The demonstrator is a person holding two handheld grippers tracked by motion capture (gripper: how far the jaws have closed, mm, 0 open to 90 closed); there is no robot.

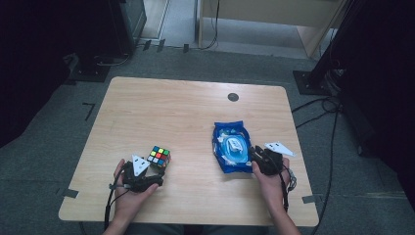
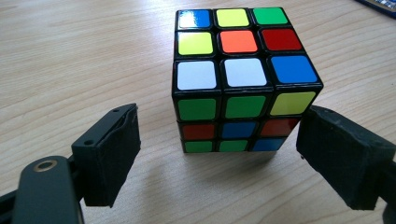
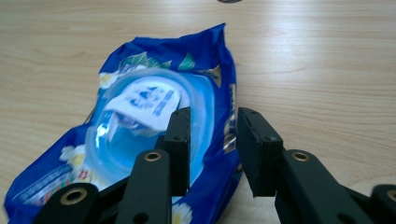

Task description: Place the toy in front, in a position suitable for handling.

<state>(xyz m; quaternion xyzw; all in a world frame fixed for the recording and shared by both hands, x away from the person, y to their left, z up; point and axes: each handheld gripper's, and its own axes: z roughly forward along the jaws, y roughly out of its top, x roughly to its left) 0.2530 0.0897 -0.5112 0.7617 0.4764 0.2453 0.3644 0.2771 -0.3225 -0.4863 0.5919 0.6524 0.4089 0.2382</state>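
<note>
— Claw on the left [image 1: 155, 174], from the high view: where does it sit against the cube [image 1: 159, 157]?
— Just on the person's side of the cube, on the bench [image 1: 171, 107], spread, nothing pinched. The right claw [image 1: 253, 155] lies at the near right edge of the blue wipes pack [image 1: 230, 146], which is well to the right of the cube.
— And the left gripper view?
— The cube [image 2: 240, 81] stands ahead of the left claw [image 2: 238, 161], between the lines of its two jaws and a little beyond the pads; the right pad sits just beside the cube's lower right corner, whether touching I cannot tell.
— The right gripper view?
— Right claw [image 3: 212, 149] partly spread, a narrow gap between the pads, pinching nothing. The wipes pack [image 3: 140, 135] lies under and beyond its left jaw; the right jaw hangs over bare bench [image 3: 327, 70].
</note>
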